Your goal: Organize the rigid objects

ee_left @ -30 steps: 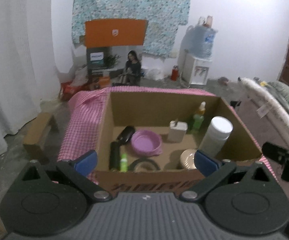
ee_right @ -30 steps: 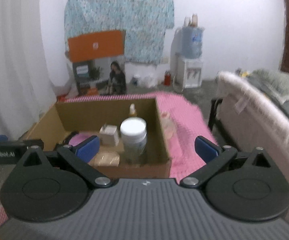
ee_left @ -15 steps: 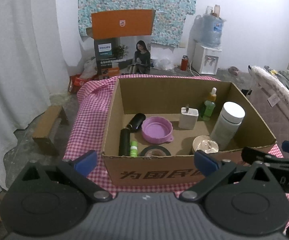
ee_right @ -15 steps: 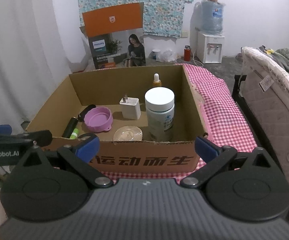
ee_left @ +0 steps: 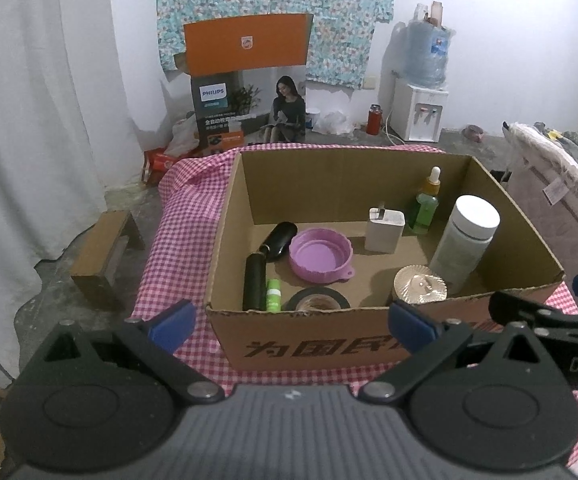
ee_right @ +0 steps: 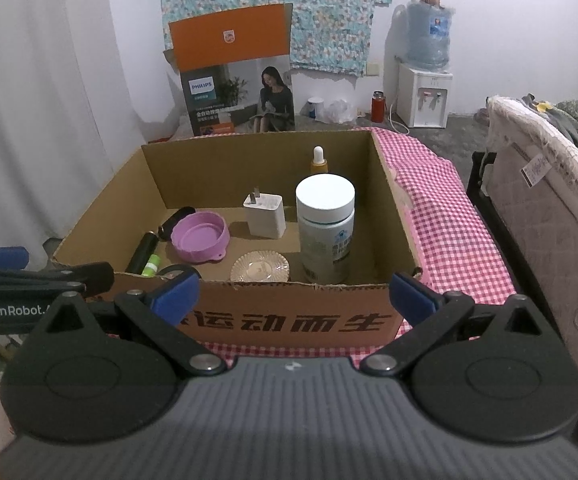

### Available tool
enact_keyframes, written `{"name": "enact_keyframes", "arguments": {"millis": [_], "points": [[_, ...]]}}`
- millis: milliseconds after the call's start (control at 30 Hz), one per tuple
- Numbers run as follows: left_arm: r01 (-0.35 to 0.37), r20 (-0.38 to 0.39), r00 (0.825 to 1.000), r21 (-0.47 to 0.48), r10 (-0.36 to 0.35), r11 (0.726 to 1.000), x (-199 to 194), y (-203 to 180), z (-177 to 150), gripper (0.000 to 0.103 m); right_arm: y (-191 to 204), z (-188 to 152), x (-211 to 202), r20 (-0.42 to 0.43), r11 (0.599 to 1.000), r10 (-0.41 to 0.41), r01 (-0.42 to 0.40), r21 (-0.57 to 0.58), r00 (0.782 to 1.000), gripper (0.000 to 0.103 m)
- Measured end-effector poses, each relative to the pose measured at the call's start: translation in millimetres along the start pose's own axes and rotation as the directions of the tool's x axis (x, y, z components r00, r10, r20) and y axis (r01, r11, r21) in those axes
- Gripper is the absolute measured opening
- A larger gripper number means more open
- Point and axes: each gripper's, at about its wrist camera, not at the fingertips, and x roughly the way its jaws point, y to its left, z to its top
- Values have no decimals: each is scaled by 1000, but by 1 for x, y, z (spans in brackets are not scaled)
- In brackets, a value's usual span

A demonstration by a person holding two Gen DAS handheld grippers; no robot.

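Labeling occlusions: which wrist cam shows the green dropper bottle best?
Left wrist. The green dropper bottle shows there from dropper cap to green body, beside the white charger. In the right wrist view the white-lidded jar hides its body; only the cap and amber neck show.

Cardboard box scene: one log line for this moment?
phase: pre-grasp | left gripper: open, empty | right gripper: open, empty | both short of cardboard box | white bottle: upright inside | purple bowl: inside

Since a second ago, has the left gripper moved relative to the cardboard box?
Yes. The left gripper has backed away and risen: the cardboard box now shows its printed front wall beyond the fingertips, which earlier reached over its near rim.
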Motion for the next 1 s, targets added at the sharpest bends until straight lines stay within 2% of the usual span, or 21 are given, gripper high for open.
{"name": "enact_keyframes", "arguments": {"millis": [1000], "points": [[2, -20, 1000, 1, -2, 1000, 3, -3, 0, 103, -9, -2, 3, -14, 1000, 1, -1, 0, 1000, 102]]}}
